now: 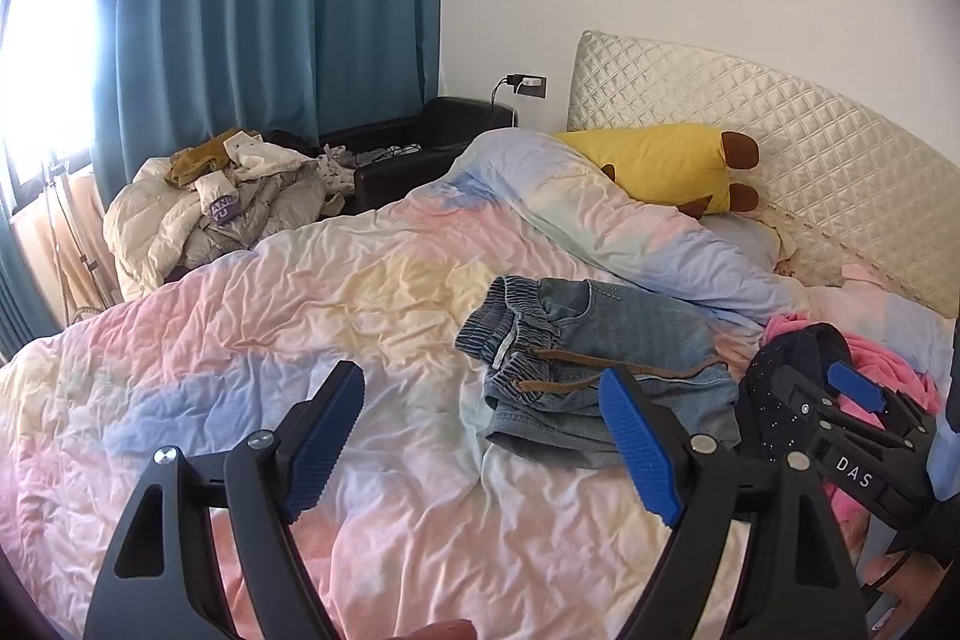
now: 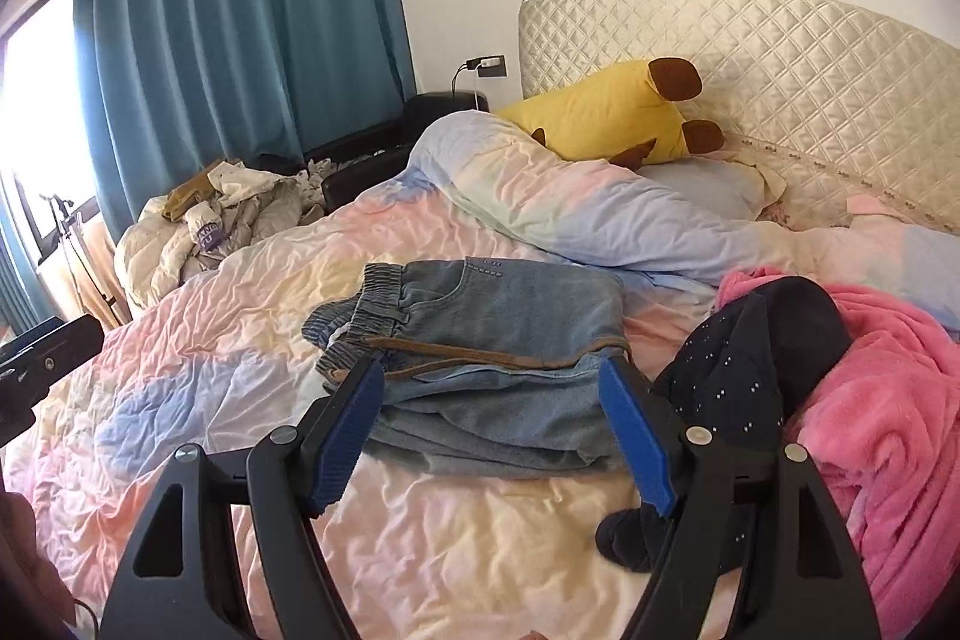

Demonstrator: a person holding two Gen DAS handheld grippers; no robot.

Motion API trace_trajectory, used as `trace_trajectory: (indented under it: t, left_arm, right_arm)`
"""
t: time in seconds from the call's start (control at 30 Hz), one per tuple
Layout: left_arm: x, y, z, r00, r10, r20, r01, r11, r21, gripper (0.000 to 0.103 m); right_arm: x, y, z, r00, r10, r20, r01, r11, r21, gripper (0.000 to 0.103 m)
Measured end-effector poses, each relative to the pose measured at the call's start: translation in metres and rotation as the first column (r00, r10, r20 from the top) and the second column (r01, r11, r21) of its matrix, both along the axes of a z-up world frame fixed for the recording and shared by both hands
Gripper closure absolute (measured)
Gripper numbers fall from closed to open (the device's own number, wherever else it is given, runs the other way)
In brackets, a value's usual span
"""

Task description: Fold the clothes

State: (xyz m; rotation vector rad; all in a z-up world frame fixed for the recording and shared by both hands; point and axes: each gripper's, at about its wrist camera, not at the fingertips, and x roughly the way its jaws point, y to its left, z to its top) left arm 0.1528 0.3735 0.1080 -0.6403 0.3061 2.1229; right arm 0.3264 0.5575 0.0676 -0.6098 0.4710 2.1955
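The folded jeans (image 2: 480, 340) lie on the crumpled pastel blanket (image 1: 300, 280) near the middle of the bed, with the elastic waist to the left and a brown cord across the top. In the right wrist view the lower edge of the jeans is partly covered by the two blue pads of the right gripper (image 2: 492, 436). Its jaws stand wide apart above the jeans and hold nothing. The left gripper (image 1: 480, 436) is also wide open and empty, over bare blanket just left of the jeans.

To the right of the jeans a dark dotted garment (image 2: 738, 370) lies on a pink fleece (image 2: 888, 400); both are cut off by the picture edge or hidden behind the gripper arms, so I cannot tell what kind of clothes they are. In the left wrist view the right gripper carries the white letters "DAS".

Far left, a heap of pale clothes (image 1: 198, 214) shows a purple label; its letters are only partly visible and I cannot read them surely. A yellow plush toy (image 2: 612, 112) is half hidden under the blanket by the quilted headboard (image 2: 780, 64).
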Motion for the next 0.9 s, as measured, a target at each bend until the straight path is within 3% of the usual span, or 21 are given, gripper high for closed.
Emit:
trace_trajectory:
  t: [0.5, 0.9]
  left_arm:
    - [0.027, -0.096, -0.003, 0.999, 0.043, -0.005, -0.042, 0.999, 0.028, 0.02]
    - [0.035, -0.115, -0.019, 1.0, 0.016, 0.017, -0.016, 0.999, 0.032, 0.02]
  right_arm:
    - [0.011, -0.094, 0.004, 0.999, 0.005, 0.036, -0.006, 1.0, 0.003, 0.028]
    - [0.01, -0.126, 0.005, 0.998, -0.025, 0.065, 0.023, 0.999, 0.022, 0.028]
